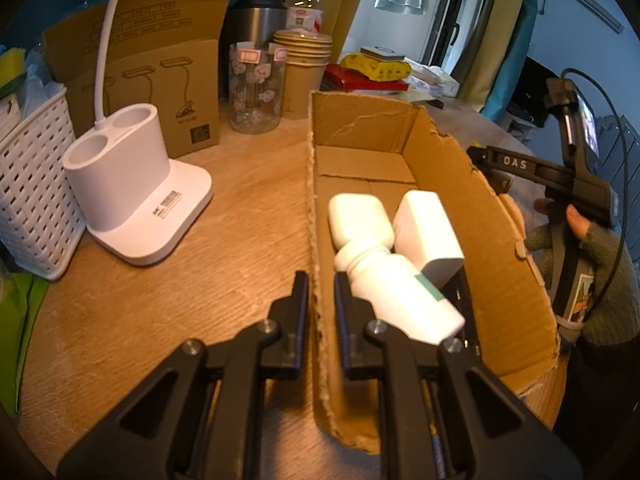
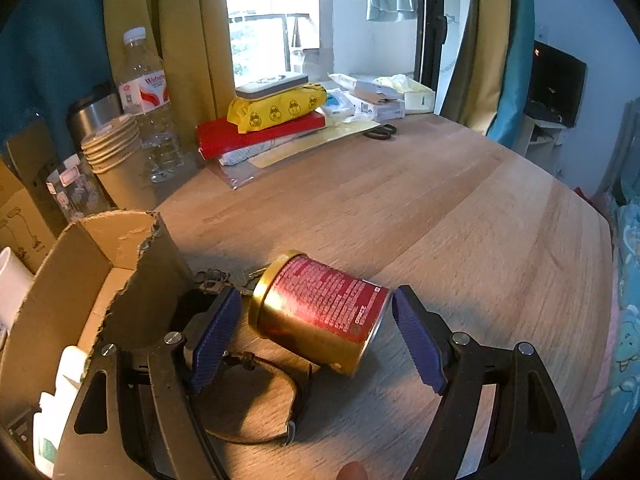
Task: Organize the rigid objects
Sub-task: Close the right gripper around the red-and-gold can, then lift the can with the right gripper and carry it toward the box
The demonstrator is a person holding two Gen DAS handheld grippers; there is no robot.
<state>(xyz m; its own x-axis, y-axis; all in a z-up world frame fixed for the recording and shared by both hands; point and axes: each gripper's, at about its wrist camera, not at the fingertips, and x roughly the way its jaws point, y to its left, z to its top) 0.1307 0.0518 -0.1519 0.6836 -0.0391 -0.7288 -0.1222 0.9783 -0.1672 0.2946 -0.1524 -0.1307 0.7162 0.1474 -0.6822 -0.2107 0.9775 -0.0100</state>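
On the left wrist view, a white woven basket point(image 1: 34, 196) sits at nine o'clock on the wooden table point(image 1: 224, 248), with a white lamp base point(image 1: 136, 192) just beside it. Behind, at eleven o'clock, stand a printed carton point(image 1: 160, 72), a clear patterned jar point(image 1: 256, 88) and a stack of paper cups point(image 1: 306, 68). The left claw point(image 1: 322, 316) is clamped on the near left wall of the torn cardboard box point(image 1: 492, 264), one finger outside and one inside. Inside the box lie three white bottles: one with a green label point(image 1: 400, 292) nearest the claw, a rounded one point(image 1: 360, 220) and a squarish one point(image 1: 428, 232) touching it behind. At three o'clock, outside the box, the other handheld device shows, gripped by a gloved hand point(image 1: 588, 236).

On the right wrist view, the box wall point(image 2: 132, 304) stands at eight o'clock. The right claw point(image 2: 316, 340) is spread wide apart around a red and gold can point(image 2: 320, 312) lying on its side on the table, neither pad touching it. A bunch of keys point(image 2: 224, 278) lies between can and box, and a dark strap point(image 2: 272, 400) loops under the can's near side. At twelve o'clock sit a yellow pack point(image 2: 280, 108) on a red box point(image 2: 256, 132), with a water bottle point(image 2: 146, 108) to their left.
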